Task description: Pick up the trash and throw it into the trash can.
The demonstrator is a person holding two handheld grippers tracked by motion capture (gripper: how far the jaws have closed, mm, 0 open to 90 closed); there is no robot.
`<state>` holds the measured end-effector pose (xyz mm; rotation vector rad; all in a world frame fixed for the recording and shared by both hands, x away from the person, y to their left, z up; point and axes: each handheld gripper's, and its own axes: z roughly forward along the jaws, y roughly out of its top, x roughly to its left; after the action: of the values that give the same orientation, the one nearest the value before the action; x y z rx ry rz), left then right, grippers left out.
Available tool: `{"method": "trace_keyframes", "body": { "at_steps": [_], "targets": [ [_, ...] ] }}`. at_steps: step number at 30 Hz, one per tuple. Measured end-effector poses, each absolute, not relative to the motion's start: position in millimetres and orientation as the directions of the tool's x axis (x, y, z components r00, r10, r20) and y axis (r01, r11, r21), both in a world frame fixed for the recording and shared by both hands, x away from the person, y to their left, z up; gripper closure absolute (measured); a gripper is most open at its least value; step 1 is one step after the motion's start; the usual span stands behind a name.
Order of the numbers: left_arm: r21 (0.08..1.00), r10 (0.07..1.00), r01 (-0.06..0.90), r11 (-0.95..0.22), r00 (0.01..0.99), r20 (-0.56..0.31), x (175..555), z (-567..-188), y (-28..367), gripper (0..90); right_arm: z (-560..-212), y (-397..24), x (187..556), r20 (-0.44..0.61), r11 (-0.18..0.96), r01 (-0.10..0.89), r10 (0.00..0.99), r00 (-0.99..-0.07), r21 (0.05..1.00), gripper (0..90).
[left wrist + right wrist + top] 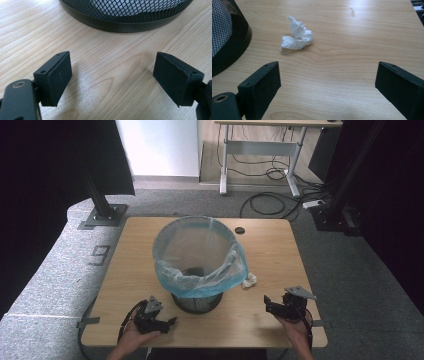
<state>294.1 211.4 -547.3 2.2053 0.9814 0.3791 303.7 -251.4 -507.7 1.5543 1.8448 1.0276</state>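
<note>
A black mesh wastebasket point(197, 301) lined with a blue plastic bag point(200, 255) stands in the middle of the wooden table point(130, 270). A crumpled white tissue point(249, 281) lies on the table just right of the basket, also seen ahead in the right gripper view as the tissue point(297, 38). My left gripper point(167, 324) rests near the front edge, left of the basket base point(120, 23), jaws wide open and empty point(112, 80). My right gripper point(270, 304) is held at the front right, open and empty point(328, 87), with the tissue ahead of it.
A small black round grommet point(240, 230) sits at the table's far edge. Beyond the table are black frame posts point(102, 205), a power strip with cables point(315, 204) on the carpet, and a desk frame point(260, 155).
</note>
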Motion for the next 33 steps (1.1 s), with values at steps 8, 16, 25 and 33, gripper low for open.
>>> {"method": "trace_keyframes", "body": {
  "at_steps": [8, 16, 25, 33],
  "targets": [
    [0.690, 0.739, 0.540, -0.482, 0.674, -0.011, 294.3, -547.3, 211.5, 15.2, -507.6, -250.5, 303.6, 0.069, 0.075, 0.582, 0.973, -0.220, 0.810, 5.7],
    [0.690, 0.739, 0.540, -0.482, 0.674, -0.011, 294.3, -547.3, 211.5, 15.2, -506.3, -247.1, 302.2, 0.065, 0.081, 0.577, 0.971, -0.229, 0.813, 6.2],
    [0.690, 0.738, 0.539, -0.483, 0.674, -0.011, 294.3, -547.3, 211.5, 15.2, -506.5, -244.5, 303.3, 0.069, 0.084, 0.574, 0.968, -0.240, 0.814, 7.1],
    [0.690, 0.738, 0.539, -0.483, 0.674, -0.011, 294.3, -547.3, 211.5, 15.2, -507.6, -241.0, 306.9, 0.076, 0.082, 0.573, 0.966, -0.247, 0.816, 7.9]
  ]
}}
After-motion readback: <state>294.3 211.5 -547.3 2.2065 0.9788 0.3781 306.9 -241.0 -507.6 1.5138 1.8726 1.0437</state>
